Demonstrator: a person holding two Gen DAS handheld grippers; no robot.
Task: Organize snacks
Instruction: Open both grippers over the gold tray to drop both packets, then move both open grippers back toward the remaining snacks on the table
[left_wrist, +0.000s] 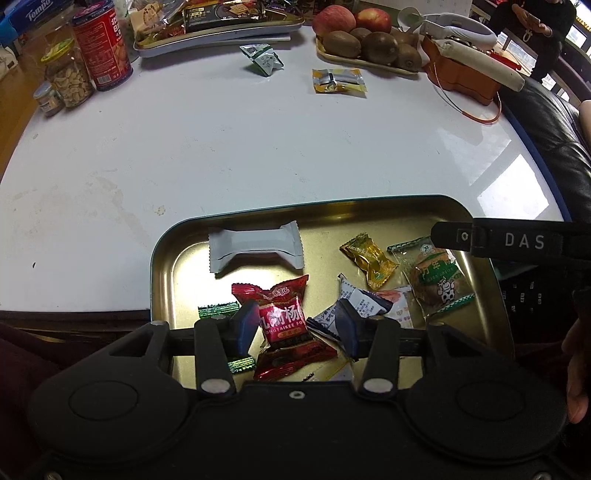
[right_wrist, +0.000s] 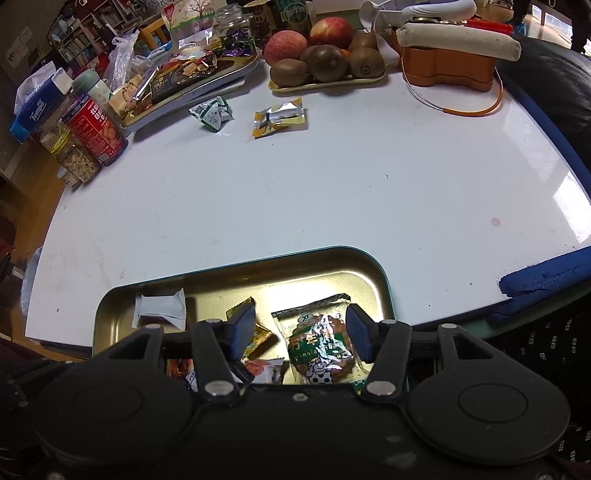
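A gold metal tray (left_wrist: 162, 254) (right_wrist: 110, 306) sits at the near table edge with several wrapped snacks in it. My left gripper (left_wrist: 295, 325) is open above the tray, its fingers on either side of a red snack packet (left_wrist: 284, 325). A white packet (left_wrist: 255, 247) lies at the tray's back left. My right gripper (right_wrist: 301, 332) is open over a clear green-edged snack packet (right_wrist: 321, 347) (left_wrist: 436, 280). A gold candy (left_wrist: 369, 258) (right_wrist: 258, 332) lies beside it. On the table lie a green-white packet (left_wrist: 263, 59) (right_wrist: 212, 112) and a yellow-silver packet (left_wrist: 338, 81) (right_wrist: 279, 116).
At the back stand a second tray of snacks (left_wrist: 221, 26) (right_wrist: 184, 81), a fruit tray with apples and kiwis (left_wrist: 365, 44) (right_wrist: 325, 59), an orange box (left_wrist: 461, 77) (right_wrist: 447, 66), a red can (left_wrist: 103, 48) (right_wrist: 96, 129) and a peanut jar (left_wrist: 70, 77).
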